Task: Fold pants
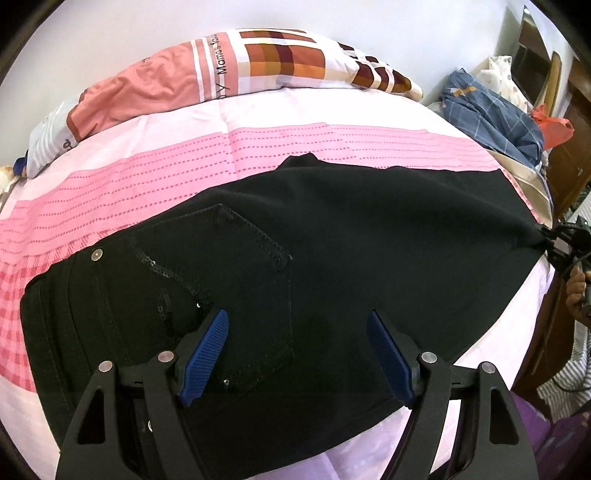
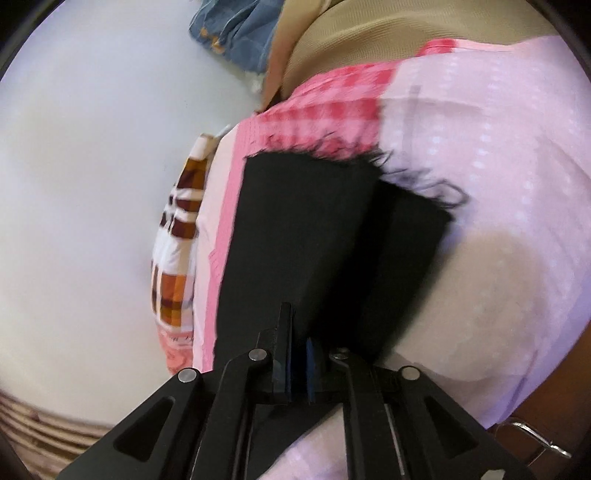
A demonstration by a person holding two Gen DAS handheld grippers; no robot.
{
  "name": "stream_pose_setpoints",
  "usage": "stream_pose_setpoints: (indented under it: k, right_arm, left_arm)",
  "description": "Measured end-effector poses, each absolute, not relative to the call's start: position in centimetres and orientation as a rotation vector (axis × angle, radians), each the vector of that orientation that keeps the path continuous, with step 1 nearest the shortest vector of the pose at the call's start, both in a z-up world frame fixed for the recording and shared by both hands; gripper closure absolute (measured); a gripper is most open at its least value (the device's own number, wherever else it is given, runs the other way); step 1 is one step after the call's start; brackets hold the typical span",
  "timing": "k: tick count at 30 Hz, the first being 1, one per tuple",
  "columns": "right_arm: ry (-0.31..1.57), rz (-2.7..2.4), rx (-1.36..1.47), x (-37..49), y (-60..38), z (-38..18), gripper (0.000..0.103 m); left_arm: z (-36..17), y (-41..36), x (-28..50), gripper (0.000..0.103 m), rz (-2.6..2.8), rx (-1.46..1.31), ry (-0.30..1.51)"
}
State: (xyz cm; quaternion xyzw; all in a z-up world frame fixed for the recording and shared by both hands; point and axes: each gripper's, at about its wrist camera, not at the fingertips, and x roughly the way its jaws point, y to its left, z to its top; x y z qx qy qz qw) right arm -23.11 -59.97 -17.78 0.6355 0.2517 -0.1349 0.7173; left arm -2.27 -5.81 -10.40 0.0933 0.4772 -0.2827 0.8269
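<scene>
Black pants [image 1: 369, 229] pinched by right gripper [image 2: 299, 354]; left gripper [image 1: 295, 347] hovers angled downward, open.

pants [image 1: 332, 240] on bed [image 1: 258, 147], pillow [image 1: 221, 66] behind

Matt black cloth pants [image 1: 369, 240], sequinned pocket [image 1: 236, 280]; textured blue rubbery fingers [image 1: 205, 356].

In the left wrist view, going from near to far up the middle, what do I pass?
Left gripper → black pants → pink bedsheet → patterned pillow → white wall.
</scene>
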Motion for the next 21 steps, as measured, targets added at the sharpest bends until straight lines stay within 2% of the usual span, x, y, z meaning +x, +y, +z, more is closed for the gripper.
stream_pose_setpoints:
  k: [3,5,7,12,21]
  right_arm:
    - [0.515,-0.273,1.499,-24.0,-58.9,-18.3,0.081]
    - [0.493,-0.234,1.518,-24.1,-57.6,-17.7,0.057]
    - [0.537,-0.177,1.494,-23.1,-56.0,-16.9,0.046]
    - [0.711,-0.033,1.435,-18.3,-51.9,-17.0,0.041]
    - [0.807,-0.016,1.375,-14.6,-47.2,-16.1,0.04]
  left_arm:
    - [-10.6,-5.8,-2.5,0.025,-0.605,0.184,1.027]
    - [-10.4,-5.7,-2.7,0.025,-0.605,0.167,1.028]
    - [-10.1,-5.5,-2.8,0.025,-0.613,0.135,1.024]
    - [-9.7,-5.4,-2.9,0.025,-0.631,0.091,1.025]
    - [-9.4,-5.6,-3.2,0.025,-0.665,0.049,1.021]
